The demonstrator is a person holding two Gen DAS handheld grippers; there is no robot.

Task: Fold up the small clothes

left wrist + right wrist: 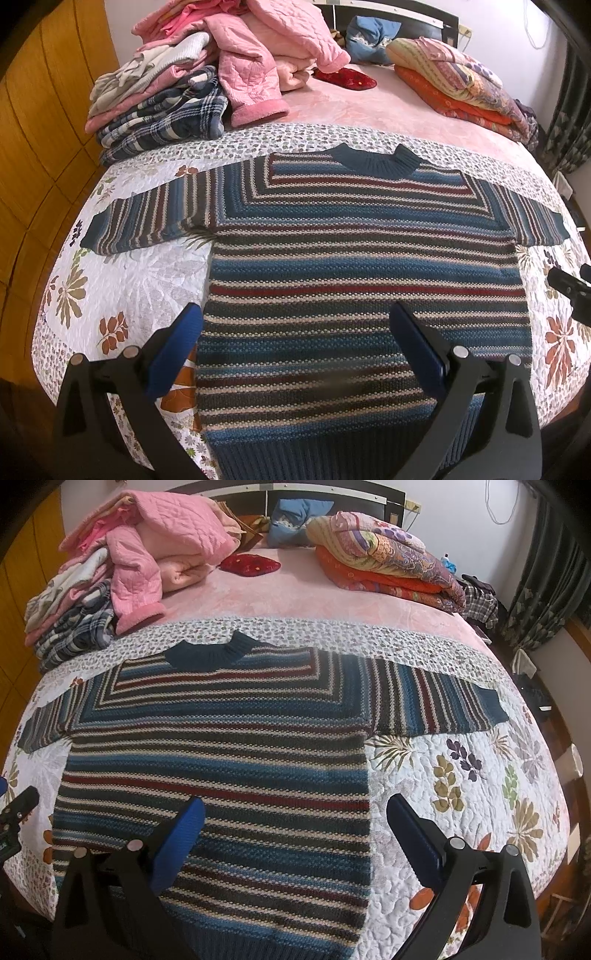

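A: Where does the folding stand?

B: Barely begun, I'd judge. The striped sweater (362, 258) lies flat on the floral quilt (122, 280) at the near end of the bed, collar toward 12 o'clock, hem toward 6. Both sleeves stick straight out, one toward 9 o'clock, the other toward 3. No crease or fold shows anywhere on it.

A: And the tools?

B: The left tool (295, 354) is spread wide and holds nothing, hanging over the lower body of the sweater, with its 9 o'clock finger at the sweater's side edge. The right tool (295, 842) is spread wide and empty too, straddling the sweater's other side edge: one finger over the knit, the other over bare quilt.

A: What's left, then?

B: Everything, it seems: sleeves in, sides over, then hem up to collar. The heap of clothes (162, 92) at 11 o'clock looks loosely piled, so more pieces probably wait. The folded blankets (384, 557) at 1 o'clock look like bedding.
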